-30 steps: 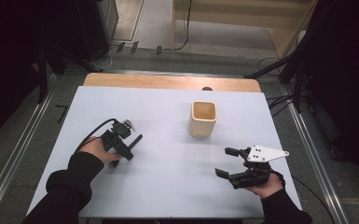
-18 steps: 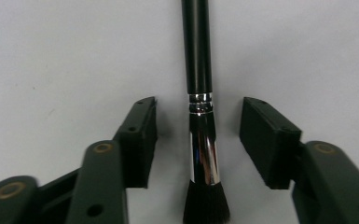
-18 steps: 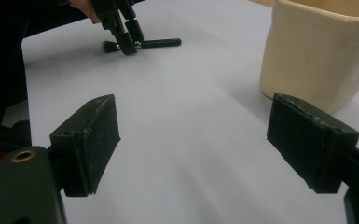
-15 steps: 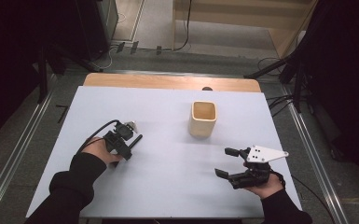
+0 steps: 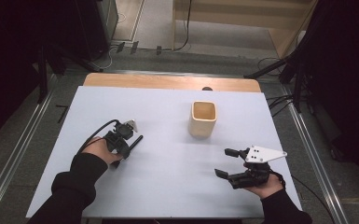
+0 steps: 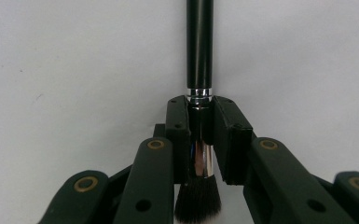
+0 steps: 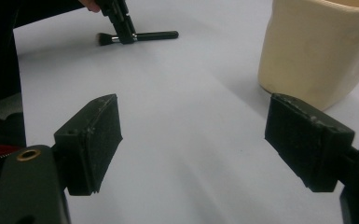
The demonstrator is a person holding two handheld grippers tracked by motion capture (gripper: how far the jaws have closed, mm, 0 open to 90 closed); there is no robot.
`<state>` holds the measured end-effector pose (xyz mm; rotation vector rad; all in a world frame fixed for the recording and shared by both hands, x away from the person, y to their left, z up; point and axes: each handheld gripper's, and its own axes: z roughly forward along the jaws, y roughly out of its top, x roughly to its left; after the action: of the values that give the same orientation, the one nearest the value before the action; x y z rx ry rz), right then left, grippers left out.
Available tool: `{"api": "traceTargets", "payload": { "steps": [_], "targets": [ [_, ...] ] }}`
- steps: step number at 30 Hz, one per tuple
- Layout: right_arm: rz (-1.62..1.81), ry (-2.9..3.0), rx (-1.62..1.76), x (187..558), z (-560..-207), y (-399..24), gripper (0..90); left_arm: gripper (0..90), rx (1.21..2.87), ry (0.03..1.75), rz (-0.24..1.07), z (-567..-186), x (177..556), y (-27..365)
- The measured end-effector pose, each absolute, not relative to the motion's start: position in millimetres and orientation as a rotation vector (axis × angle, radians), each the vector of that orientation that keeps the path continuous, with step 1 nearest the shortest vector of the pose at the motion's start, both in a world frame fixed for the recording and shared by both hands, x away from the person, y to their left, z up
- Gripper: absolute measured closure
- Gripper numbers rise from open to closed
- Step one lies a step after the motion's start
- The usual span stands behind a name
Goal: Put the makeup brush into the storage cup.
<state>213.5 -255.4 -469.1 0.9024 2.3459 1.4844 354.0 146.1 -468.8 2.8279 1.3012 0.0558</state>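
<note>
A makeup brush [image 6: 199, 46] with a black handle and a silver ferrule lies on the white table [image 5: 168, 186] at the left. My left gripper [image 6: 200, 121] is shut on the ferrule, its jaws having just closed on it; the bristles point back toward the hand. From above, the left gripper [image 5: 121, 142] shows the brush handle [image 5: 137, 140] sticking out to the right. At the front right, my right gripper [image 5: 224, 163] stands open and holds nothing. A cream cup [image 5: 203, 117] stands upright just beyond it. The right gripper view has the cup [image 7: 321, 51] on its right and the brush [image 7: 156, 35] far off.
A strip of bare wood [image 5: 168, 81] runs along the table's far edge. Metal rails [image 5: 23, 140] flank the table on the floor, with cables [image 5: 279, 100] at the back right. Bare white surface stretches between the two hands.
The left gripper's jaws have drawn together onto the brush. Both hands have kept their places, and the cup has not moved.
</note>
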Motion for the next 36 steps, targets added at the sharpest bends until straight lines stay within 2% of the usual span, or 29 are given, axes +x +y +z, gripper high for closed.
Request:
{"api": "traceTargets", "payload": {
  "steps": [6, 14, 36],
  "targets": [
    [1.485, 2.348, 0.900, 213.4, -469.1, -255.1, 19.3, 77.8, 2.811, 1.266, 0.035, -468.8, 354.4, 150.6],
    [1.488, 2.346, 0.898, 213.3, -468.9, -255.1, 19.3, 78.0, 2.742, 1.281, -0.058, -464.3, 358.5, 158.1],
    [1.484, 2.369, 0.900, 214.3, -470.6, -254.9, 19.3, 77.9, 2.499, 1.174, -0.011, -416.0, 345.1, 165.5]
  ]
}}
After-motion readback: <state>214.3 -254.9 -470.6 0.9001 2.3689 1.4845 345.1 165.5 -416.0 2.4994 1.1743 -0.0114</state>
